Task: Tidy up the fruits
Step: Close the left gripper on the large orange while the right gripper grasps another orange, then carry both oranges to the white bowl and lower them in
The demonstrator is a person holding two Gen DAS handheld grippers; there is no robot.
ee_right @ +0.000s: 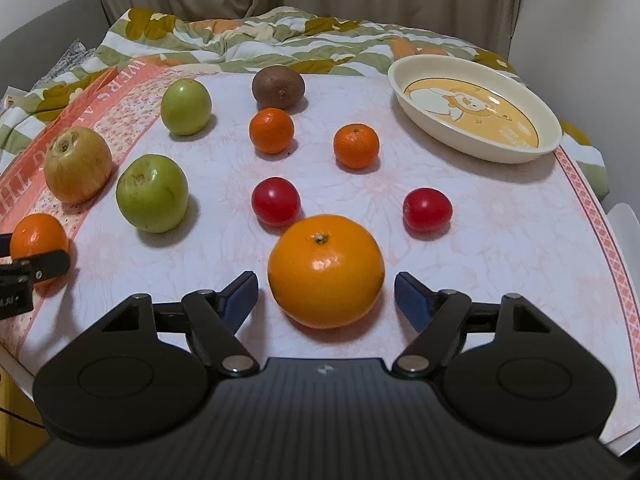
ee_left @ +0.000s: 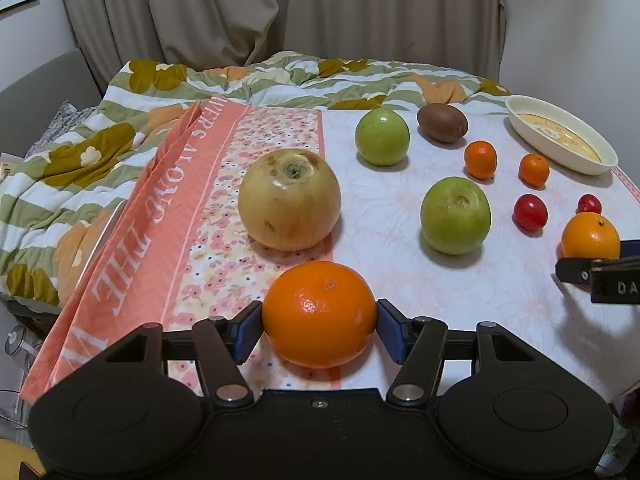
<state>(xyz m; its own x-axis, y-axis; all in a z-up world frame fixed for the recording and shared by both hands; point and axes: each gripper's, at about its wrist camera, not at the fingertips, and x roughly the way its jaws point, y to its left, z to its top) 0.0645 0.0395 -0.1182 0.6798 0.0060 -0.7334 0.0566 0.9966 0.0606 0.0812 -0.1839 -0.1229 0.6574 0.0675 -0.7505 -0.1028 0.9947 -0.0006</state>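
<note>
A large orange (ee_left: 320,314) rests on the tablecloth between the blue pads of my left gripper (ee_left: 318,312), and both pads lie against its sides. A second large orange (ee_right: 326,270) sits between the fingers of my right gripper (ee_right: 326,280), which is open with a gap on each side. Spread behind them are a yellow-brown apple (ee_left: 289,200), two green apples (ee_right: 152,194) (ee_right: 186,107), a kiwi (ee_right: 278,87), two small mandarins (ee_right: 271,131) (ee_right: 356,146) and two red cherry tomatoes (ee_right: 276,201) (ee_right: 427,210).
A cream oval dish (ee_right: 472,150) with a yellow picture stands empty at the back right. A pink lettered cloth border (ee_left: 132,220) runs down the left. A flowered quilt (ee_left: 120,92) is bunched behind the table, with curtains beyond. The table edge is close on the right.
</note>
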